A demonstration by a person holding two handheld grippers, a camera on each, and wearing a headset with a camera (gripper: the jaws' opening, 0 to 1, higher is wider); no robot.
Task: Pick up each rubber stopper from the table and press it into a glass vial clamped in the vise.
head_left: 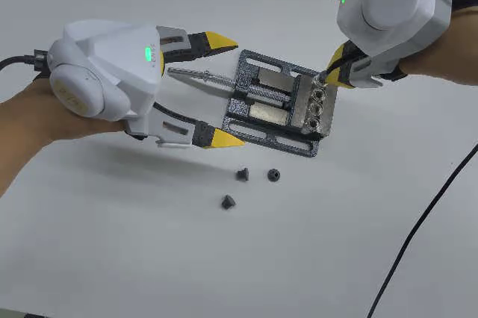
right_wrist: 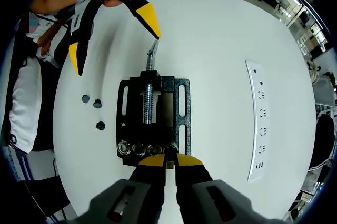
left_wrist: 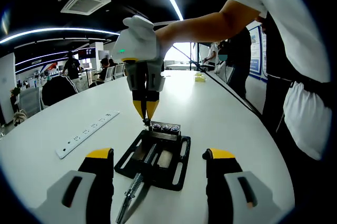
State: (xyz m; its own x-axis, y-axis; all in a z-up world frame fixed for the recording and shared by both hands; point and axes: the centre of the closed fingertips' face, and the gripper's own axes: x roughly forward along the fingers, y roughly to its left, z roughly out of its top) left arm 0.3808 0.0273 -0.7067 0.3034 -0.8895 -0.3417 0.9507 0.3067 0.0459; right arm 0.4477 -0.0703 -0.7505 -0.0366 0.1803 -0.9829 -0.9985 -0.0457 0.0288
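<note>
A small dark stopper (right_wrist: 169,152) is seen pinched between the tips of the right gripper (right_wrist: 167,162), whose jaws are closed on it. It is held at the mouth of the end vial in a row of glass vials (right_wrist: 139,149), which are clamped upright at one end of the black vise (right_wrist: 181,103). The seating itself is hidden by the jaw tips, so it cannot be told whether the stopper is entered or only resting on the rim.

The main risk is judged to be an off-centre press. If the stopper is cocked against the rim, it may be squeezed out of the narrow tips and lost across the table (head_left: 112,243). A sideways load would also be put on the glass, by which the vial could be chipped or tilted in the clamp.

The vise is not seen to be fastened down, and it is not being held. The left gripper (head_left: 224,89) hangs with its jaws wide open on either side of the screw handle (head_left: 190,74), touching nothing. A hard push could therefore slide the whole vise.

A knock to that handle might loosen the clamp. Three loose stoppers (head_left: 242,175) lie just beside the vise and could be scattered if it shifts.
</note>
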